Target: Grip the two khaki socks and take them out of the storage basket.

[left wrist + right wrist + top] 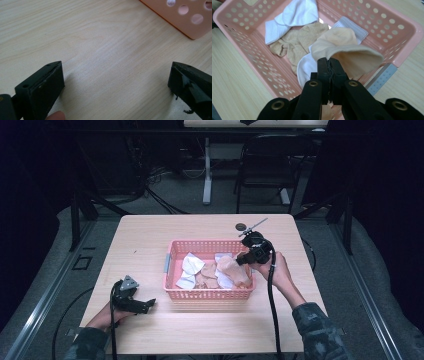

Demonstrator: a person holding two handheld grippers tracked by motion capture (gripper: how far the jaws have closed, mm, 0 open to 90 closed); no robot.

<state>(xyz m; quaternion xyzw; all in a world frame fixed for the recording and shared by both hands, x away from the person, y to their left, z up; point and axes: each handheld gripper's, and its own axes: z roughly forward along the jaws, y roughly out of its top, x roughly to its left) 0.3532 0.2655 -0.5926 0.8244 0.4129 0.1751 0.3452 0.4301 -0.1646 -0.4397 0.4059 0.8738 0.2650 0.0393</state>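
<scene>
1. Beige sock (pixel 347 53) is pinched at its edge by the right gripper (pixel 329 61), whose jaws are clenched tight on the fabric, with the rest of the sock hanging open above the pink basket (pixel 242 45).
2. Seen from the high view, the same sock (pixel 234 270) sits over the basket's right end, and the right gripper (pixel 245 257) reaches in from the right side, held in the person's right hand (pixel 272 267).
3. Inside the basket (pixel 207 294), which stands near the middle of the desk (pixel 150 235), lie other socks: a white sock (pixel 294 12) toward the far end, a tan sock (pixel 298 41) on the floor of the basket, and another white sock (pixel 305 67) under the held one.
4. Left gripper (pixel 147 305) rests on the desk near its front left corner, just left of the basket; its jaws stand wide apart, released, with bare wood between them.
5. A small dark round object (pixel 241 226) lies near the desk's far edge.
</scene>
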